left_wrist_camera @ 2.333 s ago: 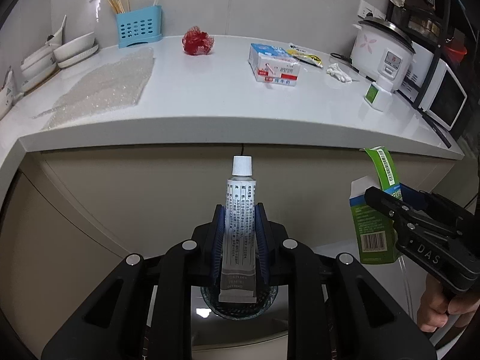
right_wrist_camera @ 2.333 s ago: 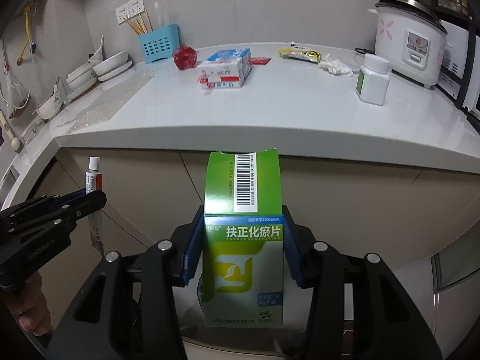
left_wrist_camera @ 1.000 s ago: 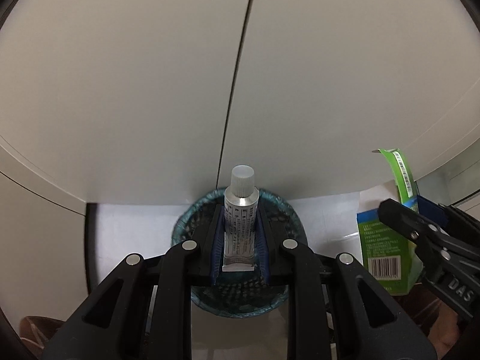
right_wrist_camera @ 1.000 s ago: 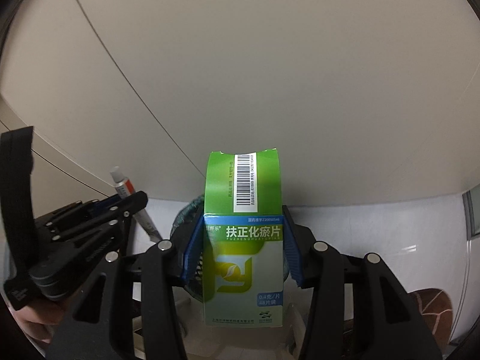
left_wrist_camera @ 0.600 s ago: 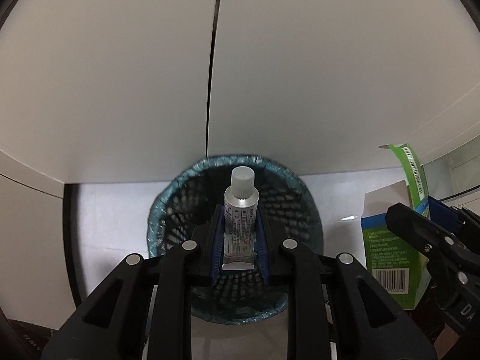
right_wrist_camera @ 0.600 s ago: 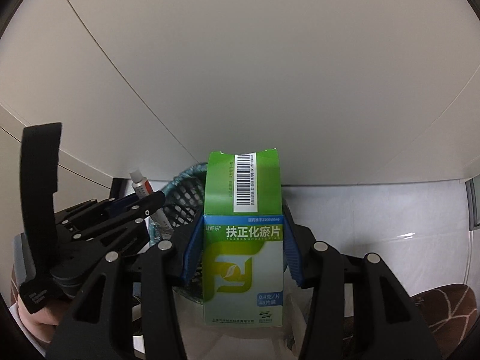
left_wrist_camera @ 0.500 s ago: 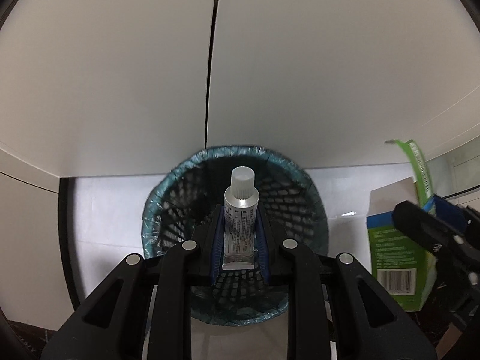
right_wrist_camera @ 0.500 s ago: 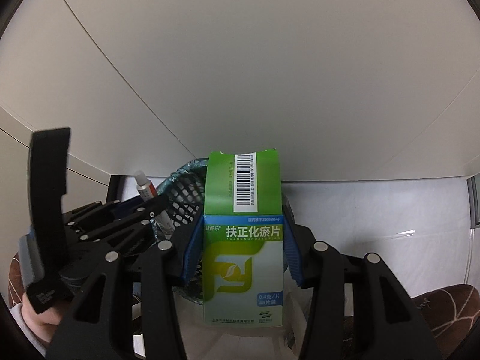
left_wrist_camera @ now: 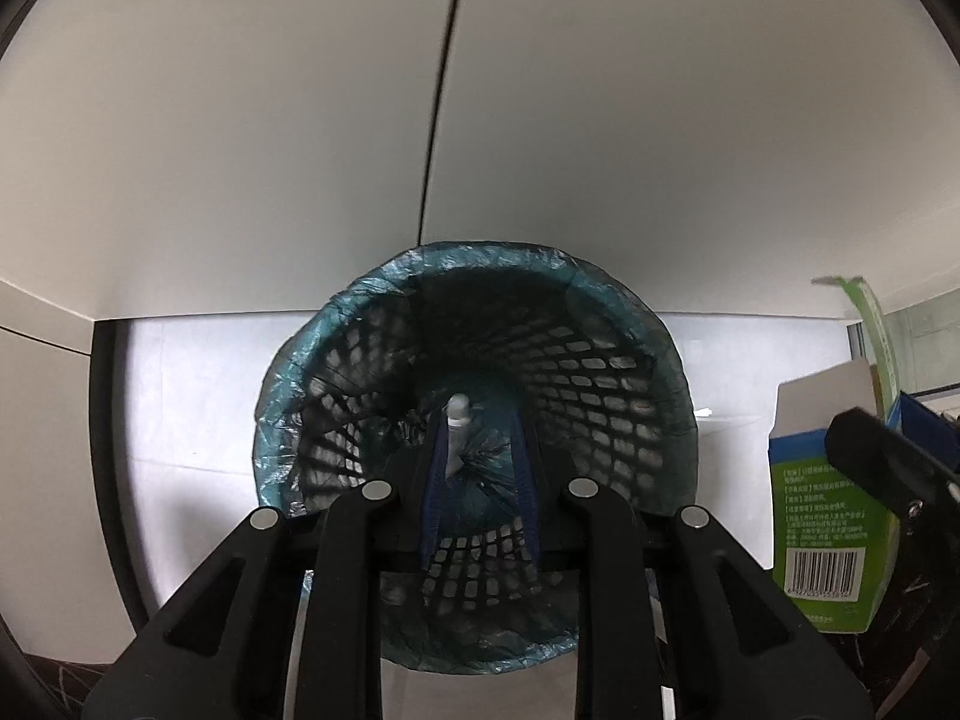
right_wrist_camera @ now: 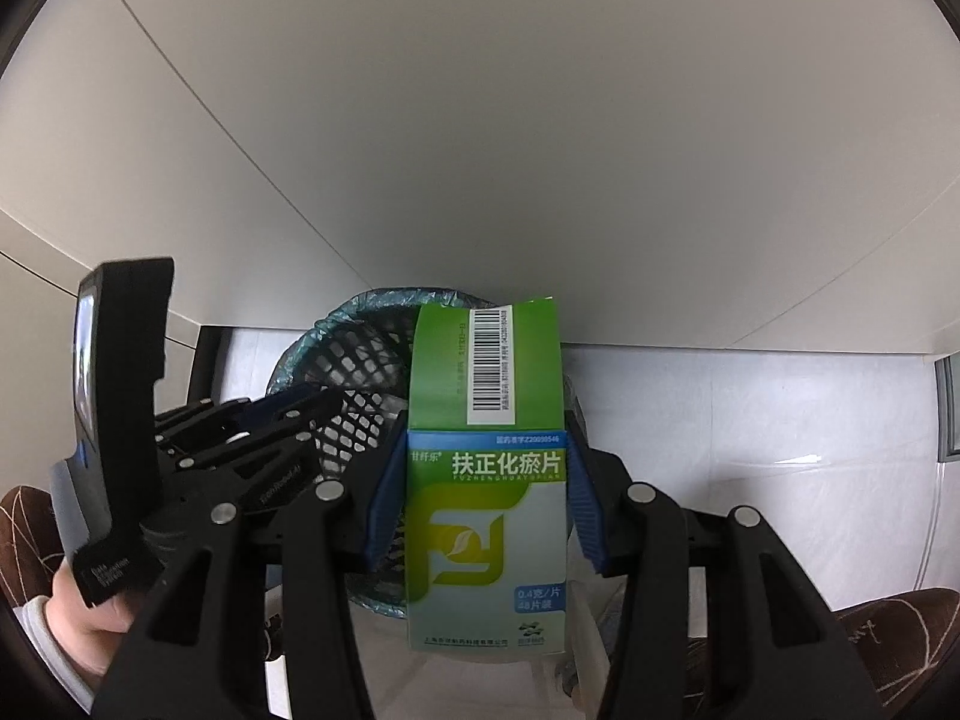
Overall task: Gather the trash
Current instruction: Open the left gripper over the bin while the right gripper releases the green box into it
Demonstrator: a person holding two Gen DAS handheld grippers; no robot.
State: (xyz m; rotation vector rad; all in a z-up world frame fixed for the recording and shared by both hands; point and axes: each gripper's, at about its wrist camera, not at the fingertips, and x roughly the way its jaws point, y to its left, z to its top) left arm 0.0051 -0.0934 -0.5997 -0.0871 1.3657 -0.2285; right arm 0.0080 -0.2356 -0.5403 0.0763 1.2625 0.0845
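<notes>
Change since earlier frame: left gripper (left_wrist_camera: 474,483) has just been opening; its blue pads now stand apart, and the tube (left_wrist_camera: 454,435), clamped between them half a second ago, now lies loose between them, touching neither pad firmly, and reads smaller and blurred.
Meaning for task: judged as the release step for the tube; one item is going into the bin, one is still to drop.
Tube location: inside the mouth of the mesh waste basket (left_wrist_camera: 606,372), over its blue-green liner (left_wrist_camera: 336,324), left of centre between the pads.
Tube axis: long axis runs near to far in the left wrist view, white cap at the far end, tail towards the camera, leaning slightly left.
Right gripper (right_wrist_camera: 483,483): pinching the green medicine box (right_wrist_camera: 485,516) on both side faces.
Box location: above the basket's right rim, not yet inside.
Box axis: long axis near to far, opened barcode flap at the far end.
Left hand (right_wrist_camera: 90,618): visible at lower left of the right wrist view, gripping the handle.
</notes>
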